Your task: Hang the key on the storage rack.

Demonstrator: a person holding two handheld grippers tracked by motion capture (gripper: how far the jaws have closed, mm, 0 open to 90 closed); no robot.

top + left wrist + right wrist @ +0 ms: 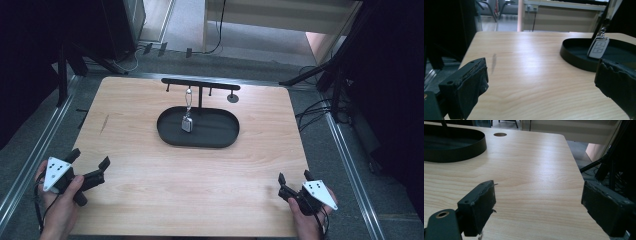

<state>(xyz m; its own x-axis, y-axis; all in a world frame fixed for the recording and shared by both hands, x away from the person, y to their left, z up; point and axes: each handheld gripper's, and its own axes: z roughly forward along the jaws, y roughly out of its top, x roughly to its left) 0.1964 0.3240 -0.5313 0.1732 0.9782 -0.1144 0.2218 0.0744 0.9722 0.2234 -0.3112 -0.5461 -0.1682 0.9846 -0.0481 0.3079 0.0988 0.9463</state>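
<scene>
While the key fob [187, 123] hangs by its clip from the rack [200, 84], low over the tray [220, 136], both grippers are held well apart from it at the near table corners. The left gripper [91, 164] is spread wide and holds nothing; the right gripper [293, 176] is likewise spread and empty. Judging by the left gripper view, where the fob [598, 47] is seen ahead and to the right, the fob is best approached by that gripper, level and slow, with the jaws kept wide until its flat faces are between the pads. The clip should then be lifted up off the hook, not pulled sideways, or the rack may be tipped. Behind the tray, the rack post stands close to the fob, and the tray wall [574, 60] must be cleared from above. A round hole [500, 134] lies in the table beyond the tray.
</scene>
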